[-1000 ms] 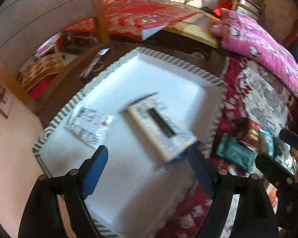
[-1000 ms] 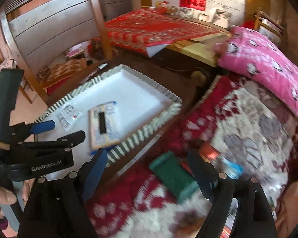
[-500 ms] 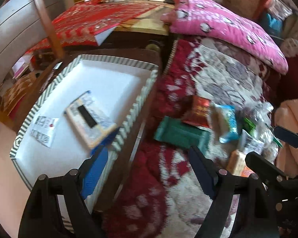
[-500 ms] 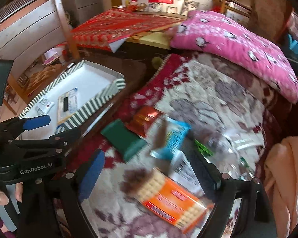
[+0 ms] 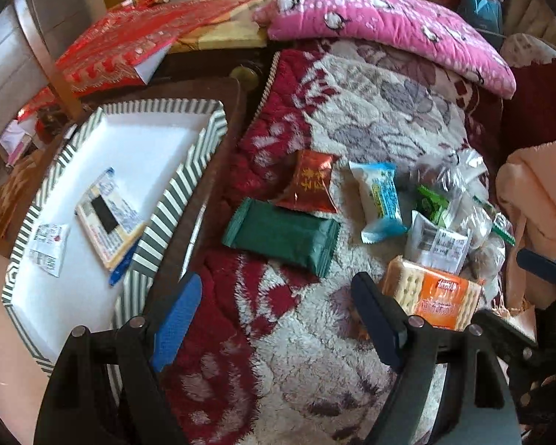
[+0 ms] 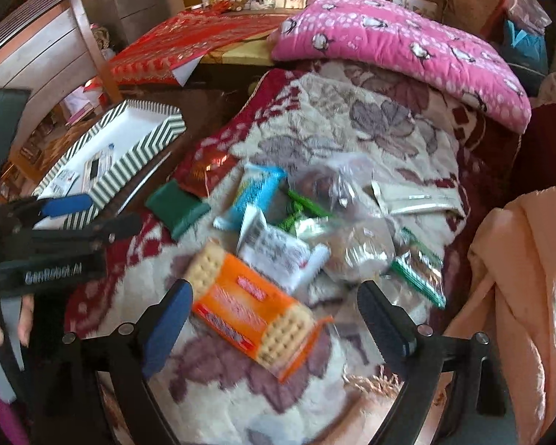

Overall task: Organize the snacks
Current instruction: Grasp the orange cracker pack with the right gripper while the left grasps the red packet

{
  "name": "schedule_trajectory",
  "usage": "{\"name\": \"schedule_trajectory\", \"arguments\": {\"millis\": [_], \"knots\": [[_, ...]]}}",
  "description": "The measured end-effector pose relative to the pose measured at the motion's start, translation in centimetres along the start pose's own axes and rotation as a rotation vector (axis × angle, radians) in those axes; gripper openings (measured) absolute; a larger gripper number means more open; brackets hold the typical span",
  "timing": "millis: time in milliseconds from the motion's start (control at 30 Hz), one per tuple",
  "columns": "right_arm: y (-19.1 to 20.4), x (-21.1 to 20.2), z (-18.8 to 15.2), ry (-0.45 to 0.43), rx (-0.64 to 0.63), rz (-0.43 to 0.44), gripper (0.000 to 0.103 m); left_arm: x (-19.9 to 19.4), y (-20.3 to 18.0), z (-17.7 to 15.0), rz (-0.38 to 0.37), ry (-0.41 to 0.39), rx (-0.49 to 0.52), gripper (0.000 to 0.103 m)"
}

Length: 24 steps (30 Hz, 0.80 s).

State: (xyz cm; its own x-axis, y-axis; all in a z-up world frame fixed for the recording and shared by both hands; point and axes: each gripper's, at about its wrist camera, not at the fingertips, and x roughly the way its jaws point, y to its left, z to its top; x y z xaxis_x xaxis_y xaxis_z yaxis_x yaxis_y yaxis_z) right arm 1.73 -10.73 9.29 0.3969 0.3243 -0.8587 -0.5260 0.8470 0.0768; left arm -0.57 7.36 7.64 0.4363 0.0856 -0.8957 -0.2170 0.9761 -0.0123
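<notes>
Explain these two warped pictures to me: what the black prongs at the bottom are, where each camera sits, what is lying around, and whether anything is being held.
There is no robot here. A person holds a hand-operated two-finger gripper in each hand, and each one carries a fisheye camera that looks along its fingers, hence the bending. The prongs are the left gripper in its own view and the right gripper in the other. Both are open and hold nothing.

On the floral blanket lie snacks: a green packet, a red packet, a blue-and-white packet and an orange cracker pack, which lies right in front of the right gripper. To the left, a striped tray already holds two items.
</notes>
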Motion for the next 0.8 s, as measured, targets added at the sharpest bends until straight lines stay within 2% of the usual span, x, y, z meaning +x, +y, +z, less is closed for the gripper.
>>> {"name": "schedule_trajectory", "arguments": {"millis": [133, 300, 467, 533, 800], "knots": [[0.2, 0.4, -1.0, 0.022, -0.057, 0.048, 0.093, 1.1, 0.6, 0.1, -0.053, 0.056, 0.002, 0.082], [1.8, 1.4, -1.2, 0.043, -0.216, 0.094, 0.093, 2.2, 2.2, 0.3, -0.073, 0.107, -0.012, 0.082], [3.3, 3.1, -0.7, 0.079, -0.37, 0.087, 0.093, 2.7, 3.2, 0.7, -0.068, 0.124, -0.048, 0.082], [3.3, 3.6, -0.5, 0.089, -0.38, 0.084, 0.093, 3.0, 3.2, 1.2, -0.073, 0.124, -0.052, 0.082], [2.3, 3.8, -0.2, 0.084, -0.289, 0.119, 0.093, 6.1, 1.9, 5.5, -0.113, 0.132, -0.056, 0.082]]}}
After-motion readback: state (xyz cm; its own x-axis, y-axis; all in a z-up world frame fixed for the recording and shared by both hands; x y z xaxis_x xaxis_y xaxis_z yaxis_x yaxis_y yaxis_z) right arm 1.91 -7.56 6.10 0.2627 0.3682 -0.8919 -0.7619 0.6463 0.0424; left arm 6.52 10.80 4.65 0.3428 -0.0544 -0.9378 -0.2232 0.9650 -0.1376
